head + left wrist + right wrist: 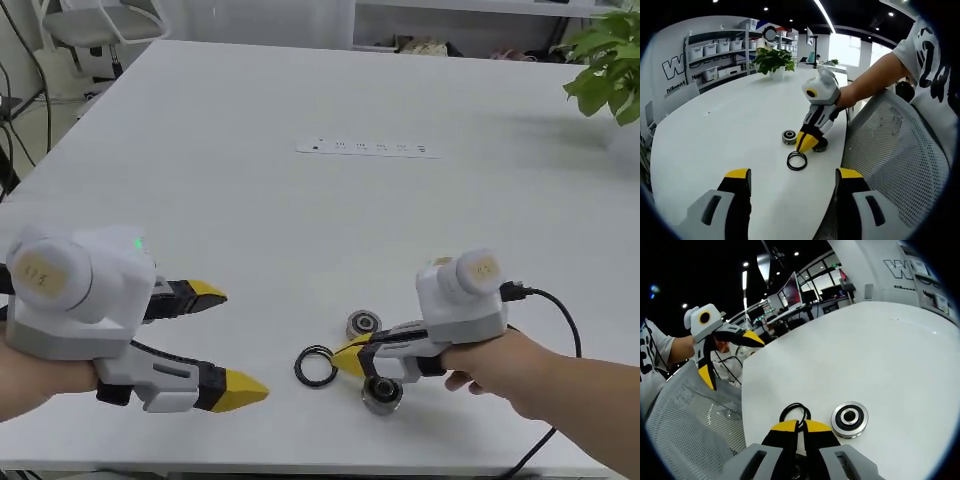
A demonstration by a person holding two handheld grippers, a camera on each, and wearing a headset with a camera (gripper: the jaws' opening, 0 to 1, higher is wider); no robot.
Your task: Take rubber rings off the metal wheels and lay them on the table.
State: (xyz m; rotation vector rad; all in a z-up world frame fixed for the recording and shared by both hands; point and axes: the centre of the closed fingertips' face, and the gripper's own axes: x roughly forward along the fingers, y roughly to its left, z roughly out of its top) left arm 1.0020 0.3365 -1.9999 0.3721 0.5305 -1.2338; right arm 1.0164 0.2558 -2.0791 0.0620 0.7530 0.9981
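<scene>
Head view, ring (297, 367) beside right tool (340, 362) (closed)

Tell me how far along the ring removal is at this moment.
Done: a rubber ring lies on the table. In hand: the right gripper, fingers closed, sits beside it; the left gripper hovers open. Left: two metal wheels nearby; I cannot tell whether either still carries a ring.

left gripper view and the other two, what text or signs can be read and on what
"W": big letter on the wall, also in the right gripper view; the rest is cut off.
Small line under it: too blurred.
Shirt print: unreadable.
Power strip marks: too small.
</scene>
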